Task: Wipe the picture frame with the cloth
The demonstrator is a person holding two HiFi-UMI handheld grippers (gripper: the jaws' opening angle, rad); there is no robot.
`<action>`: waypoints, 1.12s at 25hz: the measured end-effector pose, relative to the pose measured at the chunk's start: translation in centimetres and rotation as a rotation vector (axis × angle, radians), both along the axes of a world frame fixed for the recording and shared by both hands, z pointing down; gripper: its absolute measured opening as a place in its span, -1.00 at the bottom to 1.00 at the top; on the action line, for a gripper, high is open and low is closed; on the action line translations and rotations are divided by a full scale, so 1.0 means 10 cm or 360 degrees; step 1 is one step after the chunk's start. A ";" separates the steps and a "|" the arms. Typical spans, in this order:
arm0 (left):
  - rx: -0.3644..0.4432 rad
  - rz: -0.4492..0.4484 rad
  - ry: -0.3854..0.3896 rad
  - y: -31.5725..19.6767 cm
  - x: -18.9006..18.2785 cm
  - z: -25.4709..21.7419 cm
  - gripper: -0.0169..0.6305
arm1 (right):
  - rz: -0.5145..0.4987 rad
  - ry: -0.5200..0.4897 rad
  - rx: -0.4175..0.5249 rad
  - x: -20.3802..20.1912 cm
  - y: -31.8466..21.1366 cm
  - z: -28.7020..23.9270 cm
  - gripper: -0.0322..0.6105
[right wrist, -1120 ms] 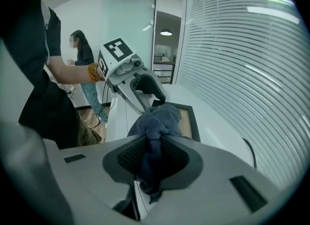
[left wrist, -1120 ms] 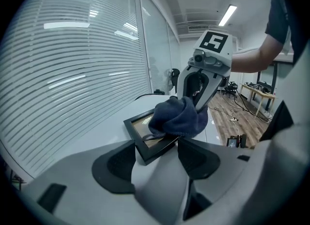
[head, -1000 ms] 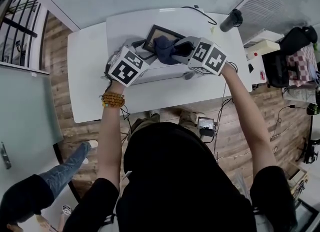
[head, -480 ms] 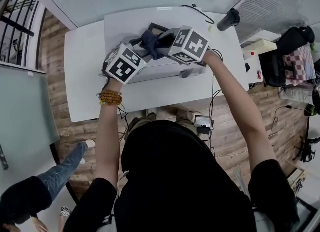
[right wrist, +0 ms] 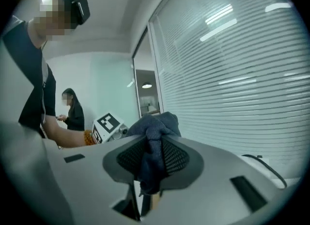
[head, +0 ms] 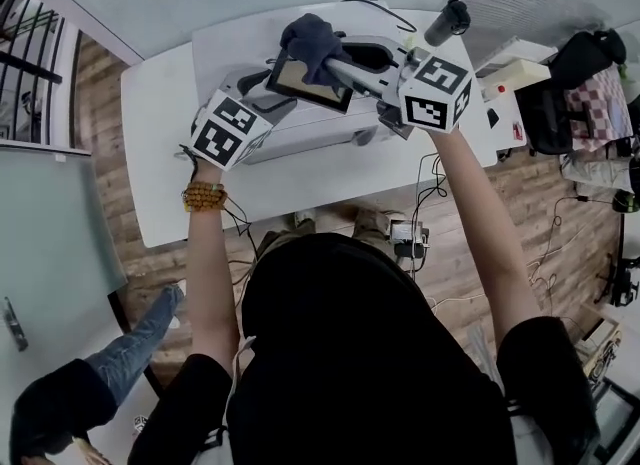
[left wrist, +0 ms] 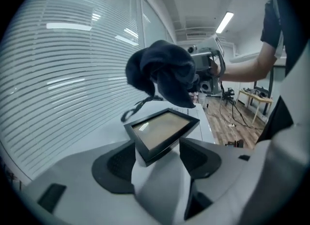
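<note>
**Frame held up, cloth at its far edge**

The wiping looks to be in progress rather than finished. Nothing in view shows how much of the glass is already clean, and the glass and near edges lie bare for the next pass.

The left hand-held gripper holds the picture frame tilted, clear of the bench. Its jaws stand wide and have just been opening a little. The frame's near corner sits between the pads, which seem to press on its two edges.

The right hand-held gripper is clamped nearly closed on the bunched dark cloth. The cloth hangs at the frame's far edge, above the glass. Whether it touches the frame I cannot tell.
</note>
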State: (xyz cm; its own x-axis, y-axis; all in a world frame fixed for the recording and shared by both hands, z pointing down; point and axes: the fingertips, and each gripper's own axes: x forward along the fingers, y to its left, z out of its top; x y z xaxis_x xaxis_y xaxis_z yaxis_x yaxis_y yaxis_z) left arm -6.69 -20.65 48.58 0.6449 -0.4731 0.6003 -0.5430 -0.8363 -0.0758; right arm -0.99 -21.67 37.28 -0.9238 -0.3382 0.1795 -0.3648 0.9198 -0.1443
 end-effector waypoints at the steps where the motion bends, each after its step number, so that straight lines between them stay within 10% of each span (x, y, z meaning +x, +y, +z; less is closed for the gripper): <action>1: 0.0009 -0.0030 0.0072 0.00 -0.05 -0.07 -0.06 | 0.0021 -0.0087 -0.0003 0.01 0.03 -0.08 -0.67; 11: 0.0627 -0.0419 0.0921 0.17 -0.19 -1.37 -0.86 | 0.0475 -0.0202 0.0254 0.46 0.03 -0.32 -0.67; 18: 0.0768 -0.0626 0.0838 0.04 -0.23 -1.38 -0.89 | 0.0734 0.0117 0.0602 0.20 -0.02 -0.11 -0.67; 28: 0.0725 -0.0675 0.0819 -0.10 -0.17 -1.28 -0.89 | 0.0833 0.0131 0.0520 0.34 -0.17 -0.10 -0.68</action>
